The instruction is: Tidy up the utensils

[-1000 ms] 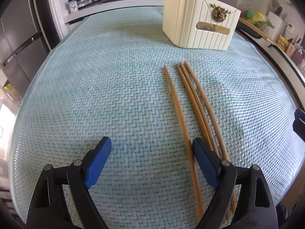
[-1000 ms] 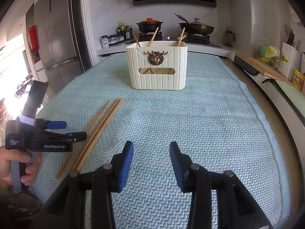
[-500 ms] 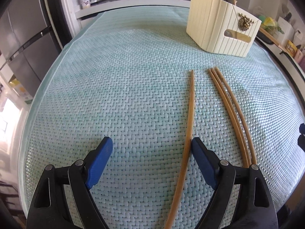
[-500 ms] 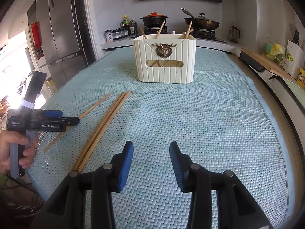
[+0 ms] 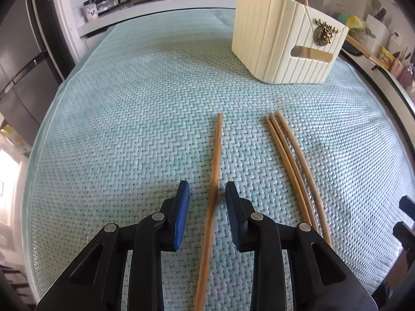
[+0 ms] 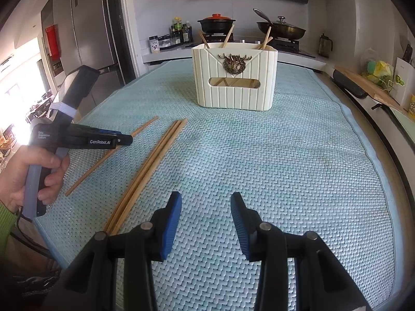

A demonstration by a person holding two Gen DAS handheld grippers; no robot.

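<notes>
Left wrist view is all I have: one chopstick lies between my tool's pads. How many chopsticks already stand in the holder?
Observer: About four stick up from the holder, seen from the right wrist.
Operator: Is the right tool busy?
Observer: No, the right tool is open and holds nothing, over bare mat.
Operator: What shows through the holder's slot?
Observer: Chopstick shafts crossing inside.
Operator: Is my left tool gripping yet?
Observer: The left tool straddles the single chopstick; pads look not yet closed.
</notes>
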